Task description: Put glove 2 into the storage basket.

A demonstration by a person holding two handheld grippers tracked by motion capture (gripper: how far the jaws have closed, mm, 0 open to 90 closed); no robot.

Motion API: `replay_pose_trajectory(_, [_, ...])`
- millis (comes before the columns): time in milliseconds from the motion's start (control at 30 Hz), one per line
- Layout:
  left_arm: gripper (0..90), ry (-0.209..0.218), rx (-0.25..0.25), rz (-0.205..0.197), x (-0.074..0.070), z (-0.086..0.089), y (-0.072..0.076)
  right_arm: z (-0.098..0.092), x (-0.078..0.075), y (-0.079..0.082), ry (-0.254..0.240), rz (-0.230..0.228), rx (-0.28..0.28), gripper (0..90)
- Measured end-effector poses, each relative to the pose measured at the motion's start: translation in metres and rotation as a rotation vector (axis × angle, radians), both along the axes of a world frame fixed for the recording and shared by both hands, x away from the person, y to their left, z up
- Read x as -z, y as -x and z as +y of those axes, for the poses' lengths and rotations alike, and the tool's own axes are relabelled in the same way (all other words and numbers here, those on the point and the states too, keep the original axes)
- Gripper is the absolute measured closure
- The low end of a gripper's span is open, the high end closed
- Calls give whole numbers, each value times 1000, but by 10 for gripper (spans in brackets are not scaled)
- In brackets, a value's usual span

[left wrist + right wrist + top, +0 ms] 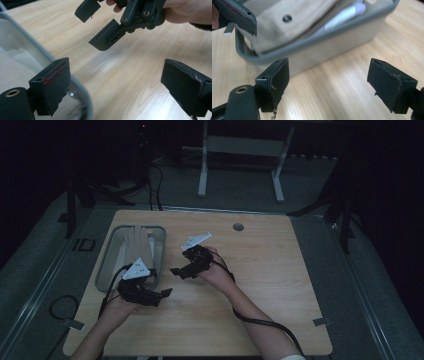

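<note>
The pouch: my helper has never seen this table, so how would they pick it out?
Start at the wooden table and find the grey bin at its left side. The pouch lies inside that bin: beige cloth with a zip and a round metal snap, beside a pale white item, the only fabric thing there.

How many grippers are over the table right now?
2: the left gripper beside the grey bin, the right gripper just right of it, both with jaws open and empty.

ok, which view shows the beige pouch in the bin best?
Right gripper view: the beige pouch sits close, with its snap and zipper edge visible inside the grey bin. The high view shows it small and dim; the left gripper view catches a pale blur.
</note>
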State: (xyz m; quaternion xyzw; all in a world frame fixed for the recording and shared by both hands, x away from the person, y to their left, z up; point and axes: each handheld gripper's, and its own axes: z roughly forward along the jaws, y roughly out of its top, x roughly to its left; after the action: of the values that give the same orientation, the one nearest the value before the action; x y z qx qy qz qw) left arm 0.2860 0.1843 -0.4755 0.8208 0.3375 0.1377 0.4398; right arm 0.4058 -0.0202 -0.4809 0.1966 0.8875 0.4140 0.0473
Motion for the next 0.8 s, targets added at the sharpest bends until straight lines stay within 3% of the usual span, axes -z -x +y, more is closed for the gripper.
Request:
replay_pose_trajectory(400, [92, -12, 85, 27, 24, -40, 4, -40, 22, 14, -19, -6, 23, 177])
replay_pose_trajectory(800, [92, 19, 139, 50, 51, -64, 3, -78, 48, 22, -13, 5, 47, 171])
